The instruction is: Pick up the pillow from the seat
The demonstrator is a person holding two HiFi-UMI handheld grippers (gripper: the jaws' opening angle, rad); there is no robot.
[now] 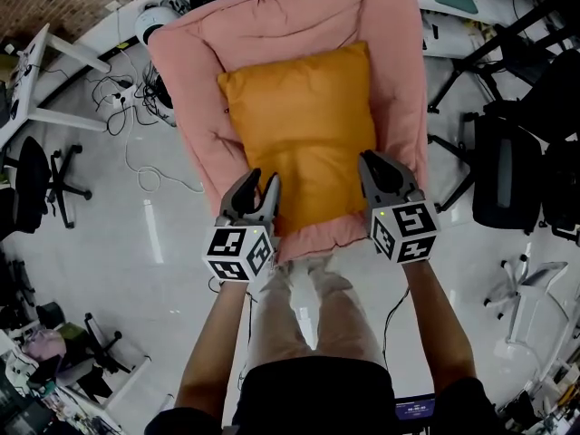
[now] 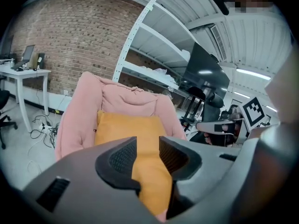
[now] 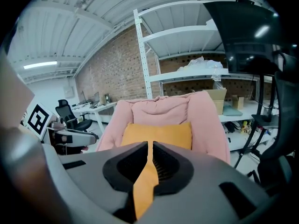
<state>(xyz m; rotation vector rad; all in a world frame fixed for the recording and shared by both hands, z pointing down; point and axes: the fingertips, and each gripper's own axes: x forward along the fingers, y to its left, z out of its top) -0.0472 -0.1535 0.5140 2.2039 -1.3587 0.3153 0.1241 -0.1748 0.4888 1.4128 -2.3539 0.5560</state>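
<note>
- Pillow [image 1: 299, 134]: orange, lies flat in the middle of the pink seat [image 1: 272, 25], its far edge toward the backrest, its near edge close to the seat's front lip
- Seat is a padded pink armchair w/ raised sides; it stands on the pale floor [image 1: 136, 270], w/ cables trailing on the floor at its left
- L gripper [image 1: 261, 181] is at the pillow's near-left corner. In the left gripper view its jaws [image 2: 147, 146] stand narrowly apart, w/ orange pillow fabric [image 2: 126, 125] filling the gap and running down between them; a firm pinch isn't evident
- R gripper [image 1: 379, 163] is at the near-right corner. In the right gripper view its jaws [image 3: 150, 148] are almost together, pinching a thin fold of the pillow [image 3: 159, 132] that widens below the pads
- Both grippers point fwd and somewhat down, at about the same level, one on each side of the pillow's near edge; the marker cubes face the head cam
- The person's forearms [image 1: 217, 352] reach fwd from the bottom of the head view
- Bkgd: brick wall [image 2: 70, 36] and white shelving [image 2: 154, 55] behind the seat [image 2: 131, 97], black office chairs [image 1: 36, 188] at both sides of the room
</note>
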